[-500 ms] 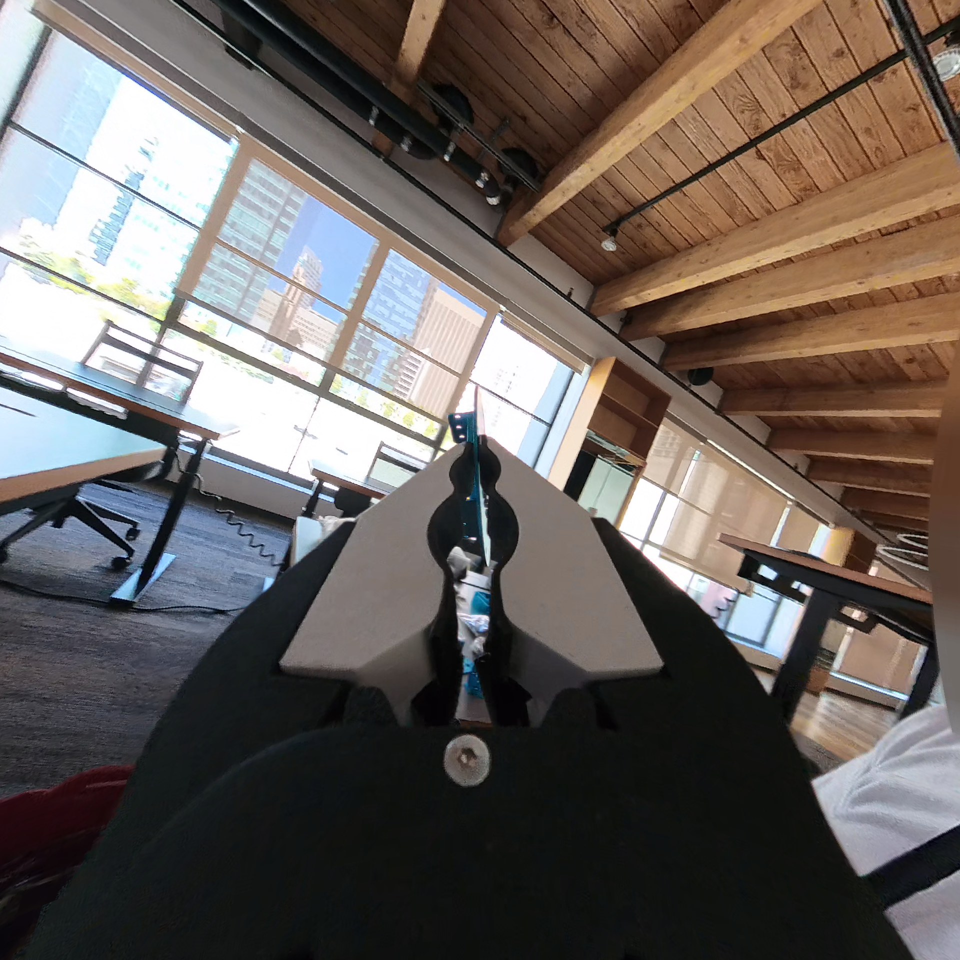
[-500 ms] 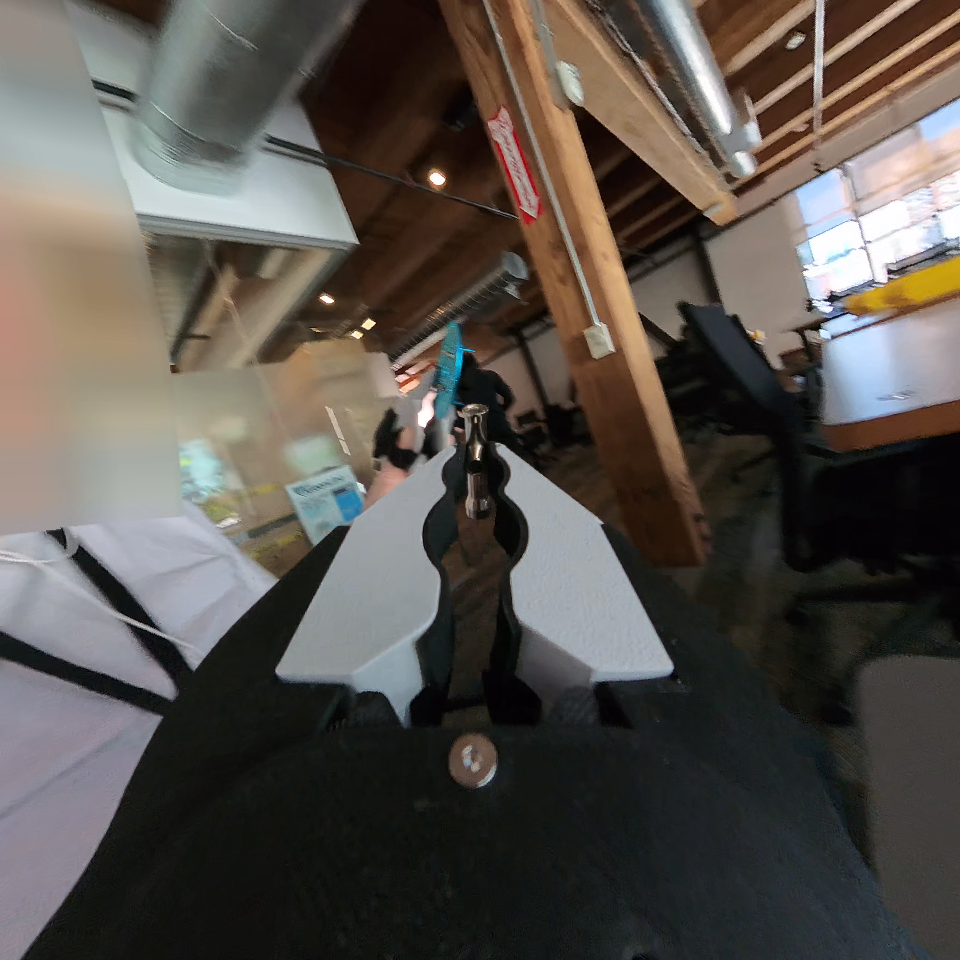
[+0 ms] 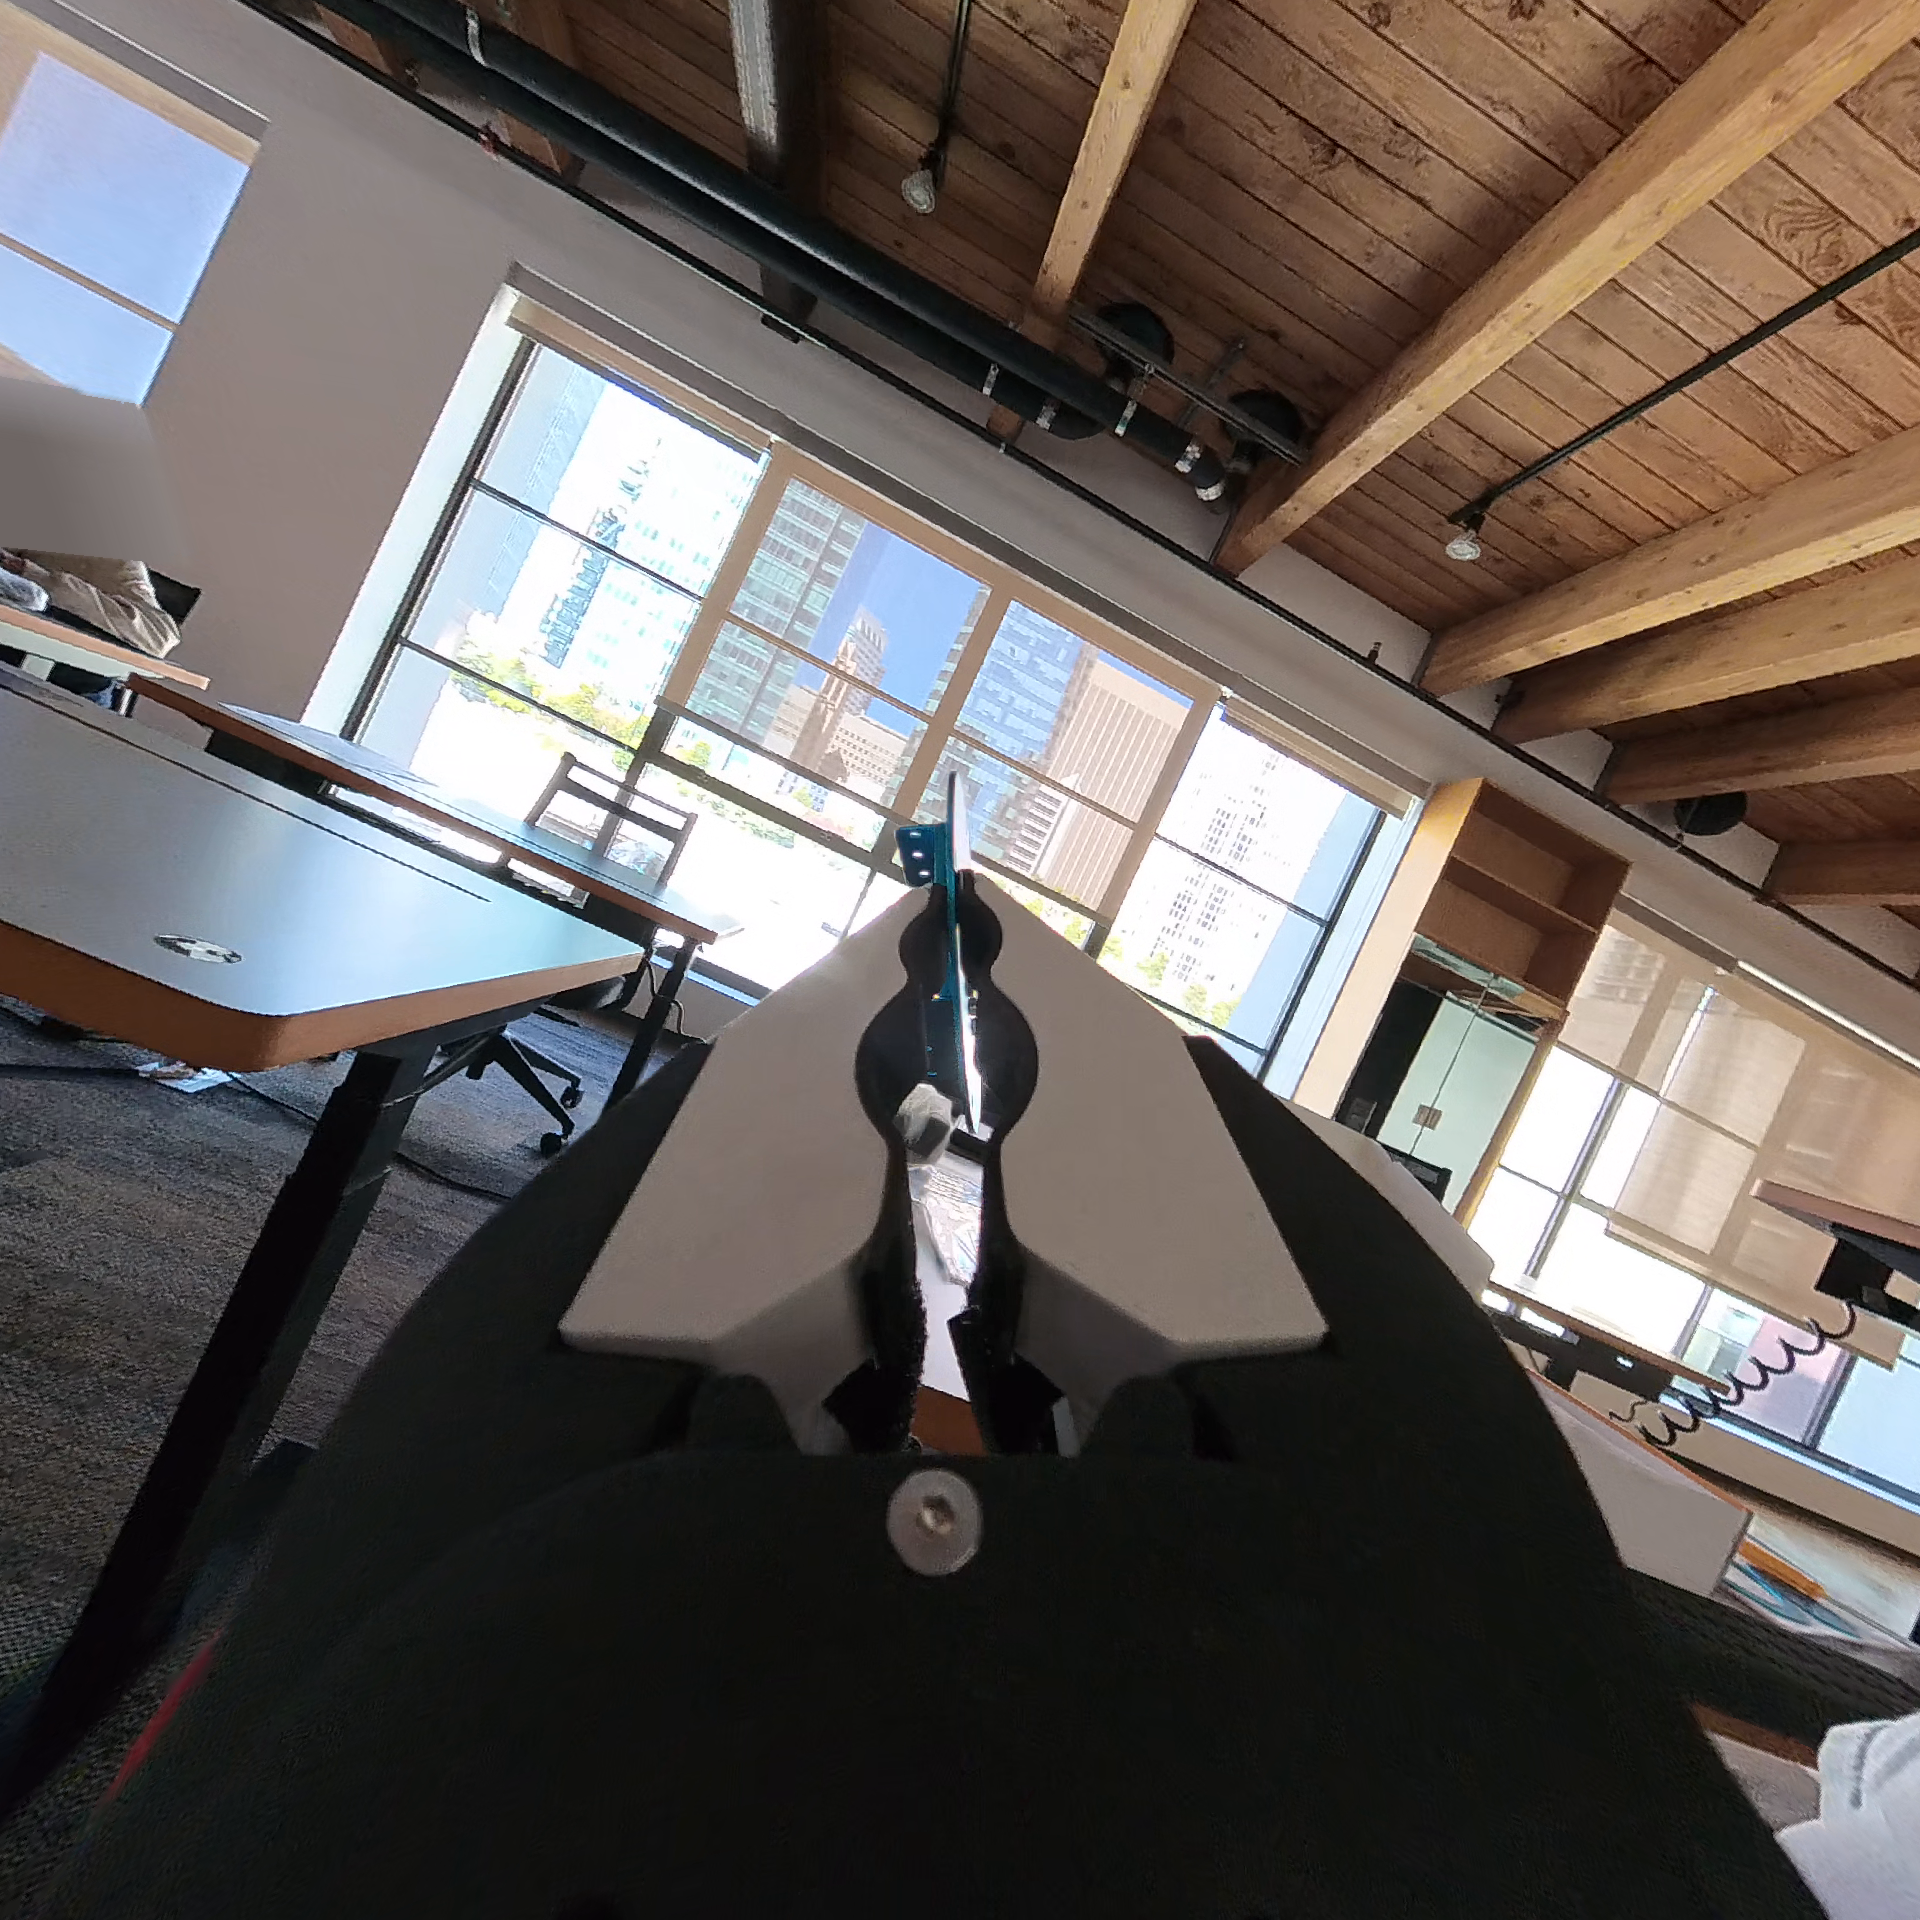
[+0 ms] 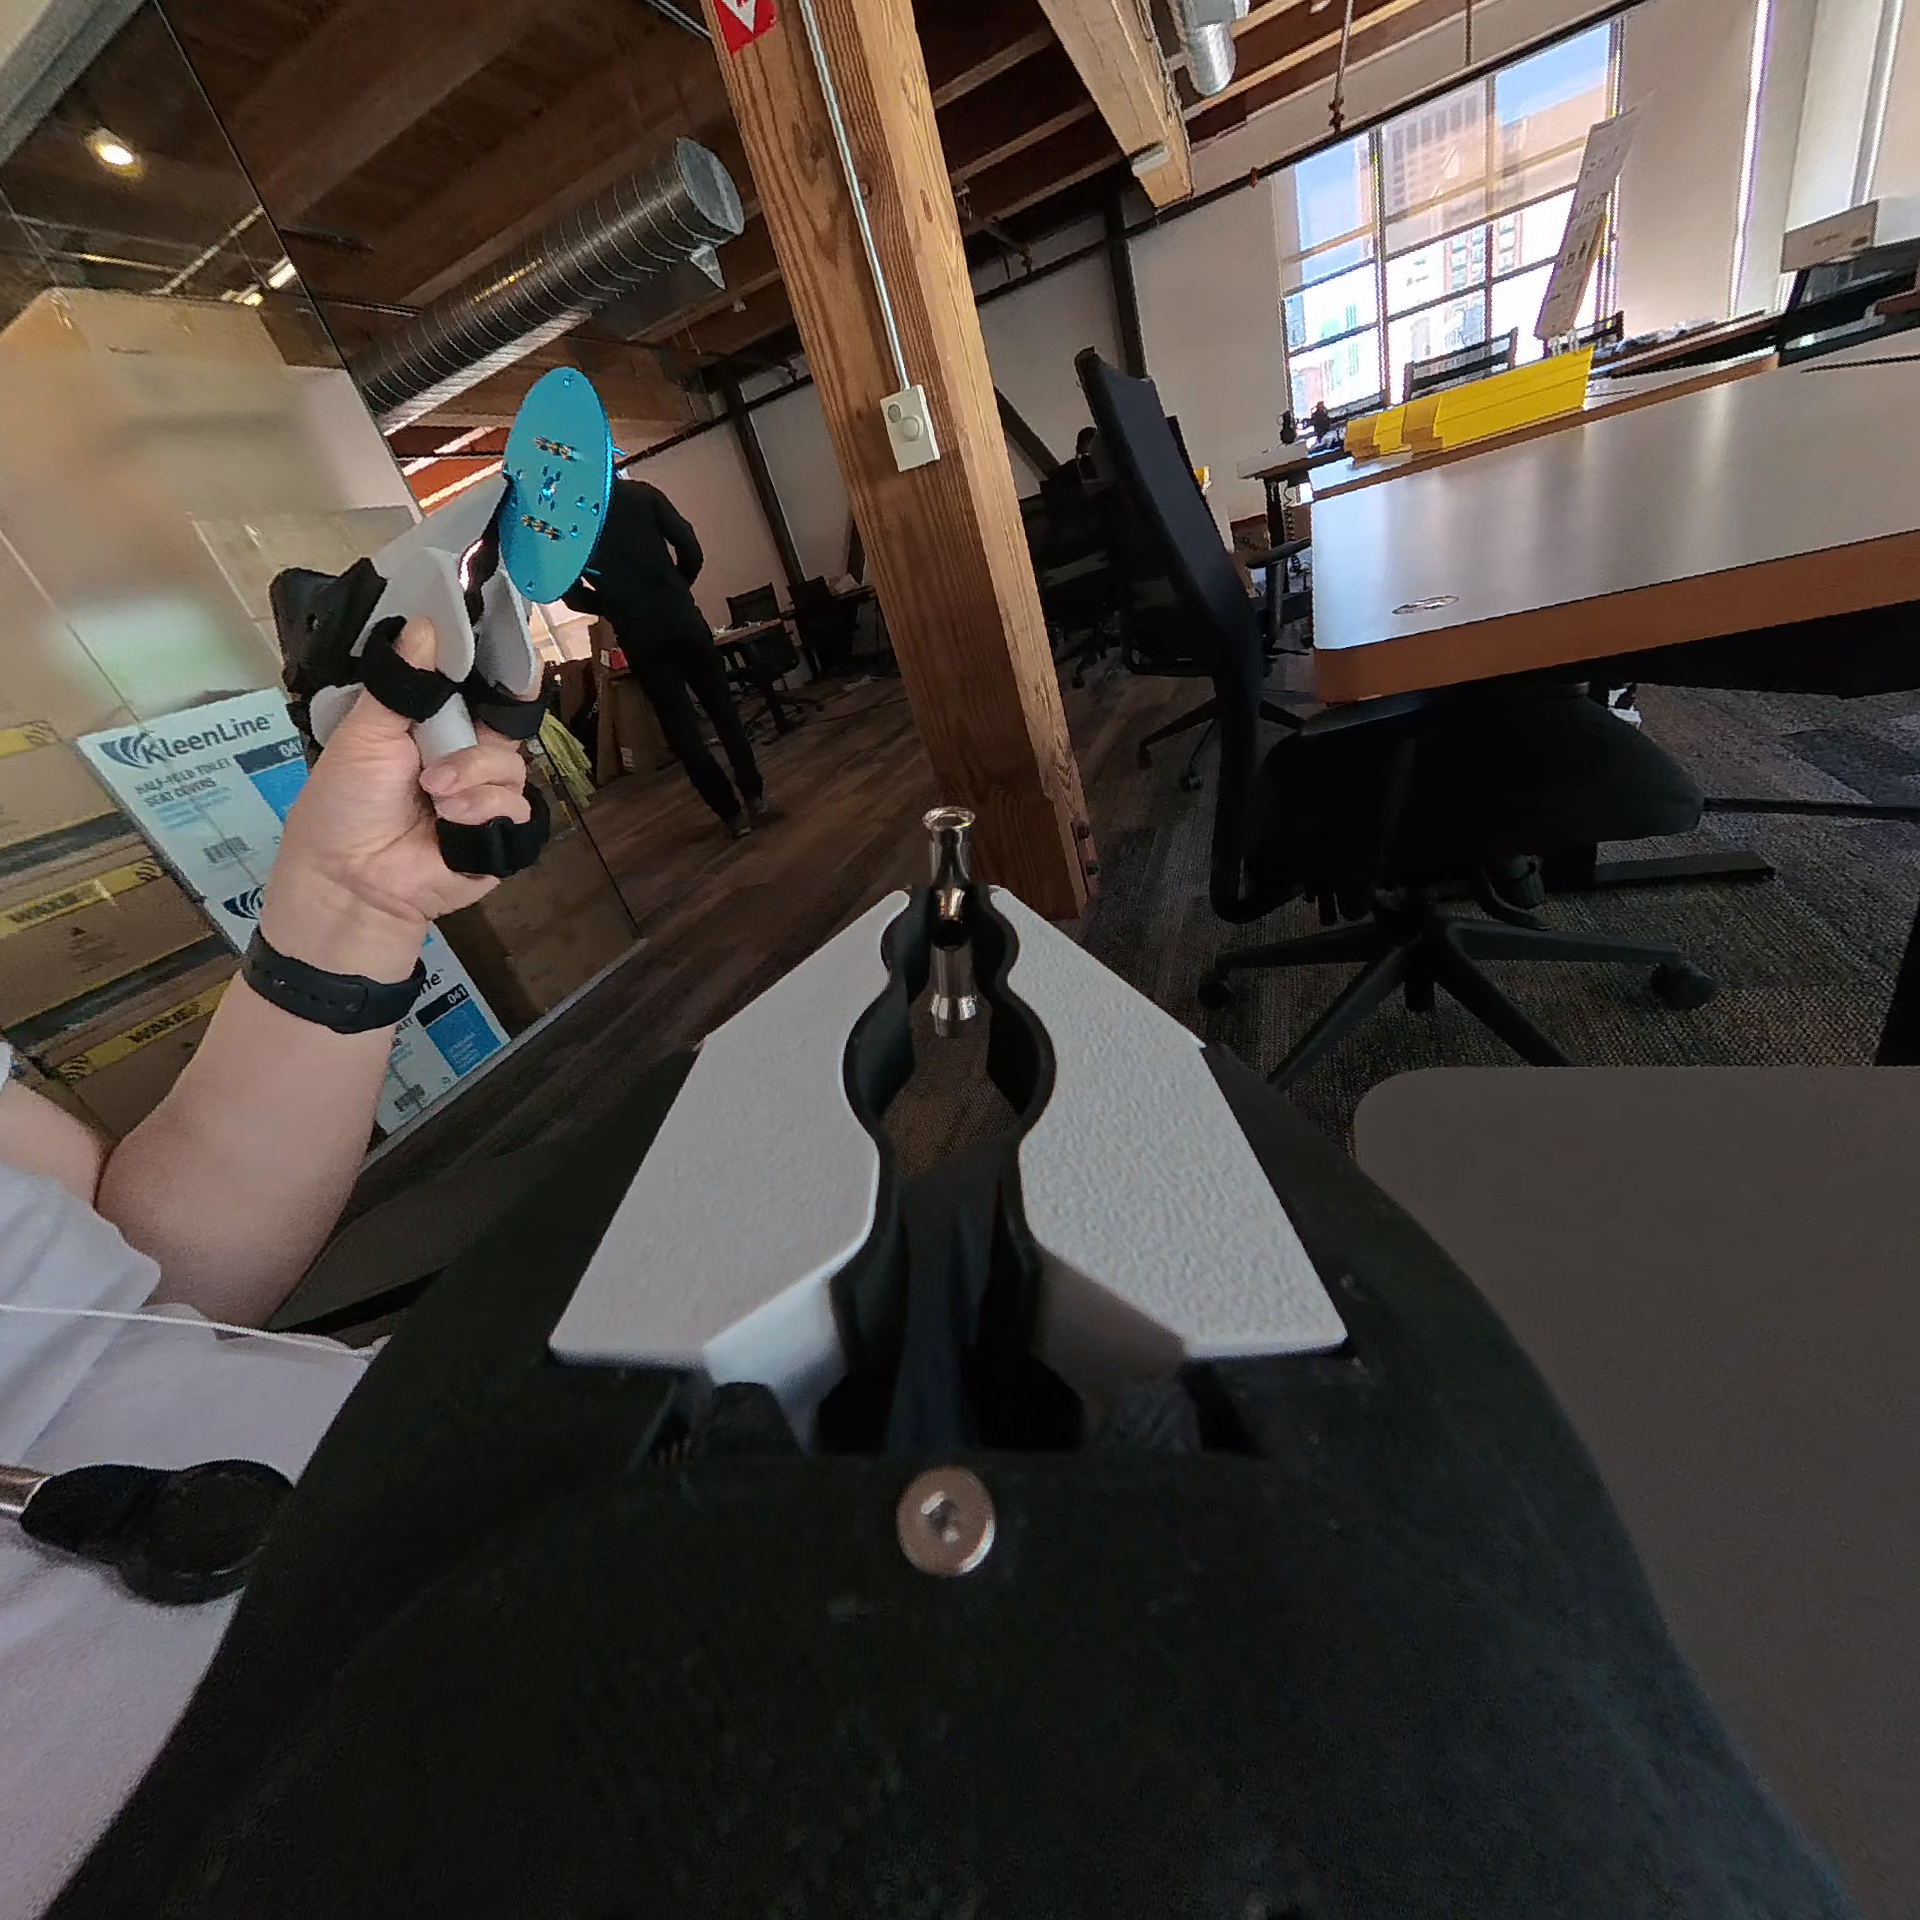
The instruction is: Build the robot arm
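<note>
Printed writing shows on blue-and-white cartons (image 4: 197, 774) stacked behind the glass wall at left. A red sign (image 4: 746, 18) on the wooden post (image 4: 883, 436) also bears lettering, cut off at the frame's top edge.

A thick wooden post (image 4: 894, 436) is seen in the middle of the room. A black office chair (image 4: 1382, 748) is parked beside a long grey surface (image 4: 1621, 520), and yellow bins (image 4: 1475, 400) are set on its far end. Cardboard boxes (image 4: 94, 904) are stacked by a glass wall. Big windows (image 3: 831, 748) are seen under wooden ceiling beams (image 3: 1621, 197).
</note>
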{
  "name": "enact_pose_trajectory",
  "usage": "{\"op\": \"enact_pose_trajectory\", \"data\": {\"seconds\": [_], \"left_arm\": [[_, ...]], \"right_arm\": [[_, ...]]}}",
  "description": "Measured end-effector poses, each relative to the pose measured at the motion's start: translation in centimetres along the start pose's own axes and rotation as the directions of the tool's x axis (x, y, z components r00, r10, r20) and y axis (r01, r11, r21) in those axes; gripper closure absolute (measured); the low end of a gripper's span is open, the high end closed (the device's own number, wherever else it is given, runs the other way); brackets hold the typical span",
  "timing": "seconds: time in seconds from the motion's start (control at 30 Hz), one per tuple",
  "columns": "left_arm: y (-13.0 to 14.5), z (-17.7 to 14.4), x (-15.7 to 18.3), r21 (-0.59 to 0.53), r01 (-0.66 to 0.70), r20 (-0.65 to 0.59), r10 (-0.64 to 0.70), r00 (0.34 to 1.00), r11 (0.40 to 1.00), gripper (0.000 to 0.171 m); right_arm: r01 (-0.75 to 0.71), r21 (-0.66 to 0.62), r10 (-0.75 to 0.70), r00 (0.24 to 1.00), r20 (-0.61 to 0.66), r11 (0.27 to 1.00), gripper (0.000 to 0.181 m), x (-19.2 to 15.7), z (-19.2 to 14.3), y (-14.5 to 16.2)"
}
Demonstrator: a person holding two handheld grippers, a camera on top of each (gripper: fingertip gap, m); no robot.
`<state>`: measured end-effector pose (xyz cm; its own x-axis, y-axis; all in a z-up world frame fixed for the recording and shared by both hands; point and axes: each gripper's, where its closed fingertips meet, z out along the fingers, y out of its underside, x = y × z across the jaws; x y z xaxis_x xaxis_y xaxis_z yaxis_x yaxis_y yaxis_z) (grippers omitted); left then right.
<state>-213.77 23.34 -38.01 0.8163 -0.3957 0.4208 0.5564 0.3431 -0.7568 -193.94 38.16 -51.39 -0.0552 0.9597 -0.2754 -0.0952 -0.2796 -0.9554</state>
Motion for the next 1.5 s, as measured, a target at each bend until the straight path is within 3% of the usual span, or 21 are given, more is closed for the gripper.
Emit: {"op": "enact_pose_trajectory", "data": {"seconds": [0.33,0.43,0.5,0.6,0.77,0.9,1.0,1.17,1.3,1.37,1.5], "left_arm": [[0.3,0.6,-0.2,0.005,0.006,0.005,-0.006,1.000,1.000,0.171],[-0.6,1.3,-0.3,0.015,-0.052,0.024,0.051,0.998,0.999,0.171],[-1.7,2.3,-0.3,0.018,-0.135,0.040,0.134,0.990,0.991,0.171],[-3.9,3.8,0.1,0.024,-0.267,0.069,0.264,0.962,0.963,0.171],[-6.9,4.8,2.3,0.073,-0.404,0.099,0.397,0.913,0.912,0.171],[-7.5,4.6,3.1,0.083,-0.466,0.129,0.454,0.882,0.881,0.171],[-7.3,4.5,3.2,0.085,-0.458,0.130,0.446,0.886,0.885,0.171],[-7.2,4.4,2.6,0.077,-0.457,0.138,0.444,0.885,0.886,0.171],[-9.7,7.0,0.8,0.036,-0.598,0.221,0.577,0.786,0.801,0.171],[-10.6,9.3,-0.1,-0.015,-0.665,0.256,0.645,0.720,0.747,0.171],[-10.4,13.5,-1.0,-0.121,-0.739,0.281,0.737,0.615,0.662,0.171]], "right_arm": [[0.004,-0.001,-0.004,0.999,-0.036,1.000,0.175,1.1,-0.9,0.5],[0.103,0.002,-0.103,0.994,-0.042,0.995,0.176,1.4,-0.3,-1.3],[0.223,-0.021,-0.224,0.972,-0.070,0.975,0.175,2.1,0.7,-4.4],[0.403,0.009,-0.402,0.915,-0.035,0.915,0.176,1.7,2.9,-11.9],[0.567,0.045,-0.568,0.822,0.026,0.822,0.176,1.1,6.9,-25.0],[0.699,-0.110,-0.707,0.703,-0.076,0.707,0.175,3.9,9.7,-32.8],[0.737,-0.246,-0.775,0.619,-0.127,0.629,0.175,5.7,11.0,-35.7],[0.749,-0.318,-0.809,0.576,-0.122,0.581,0.175,5.7,11.5,-35.5],[0.754,-0.239,-0.783,0.620,-0.053,0.612,0.175,1.8,12.7,-33.4],[0.829,-0.203,-0.848,0.530,-0.011,0.520,0.175,-1.4,14.4,-31.5],[0.966,-0.157,-0.974,0.219,0.061,0.208,0.176,-7.3,18.6,-26.6]]}}
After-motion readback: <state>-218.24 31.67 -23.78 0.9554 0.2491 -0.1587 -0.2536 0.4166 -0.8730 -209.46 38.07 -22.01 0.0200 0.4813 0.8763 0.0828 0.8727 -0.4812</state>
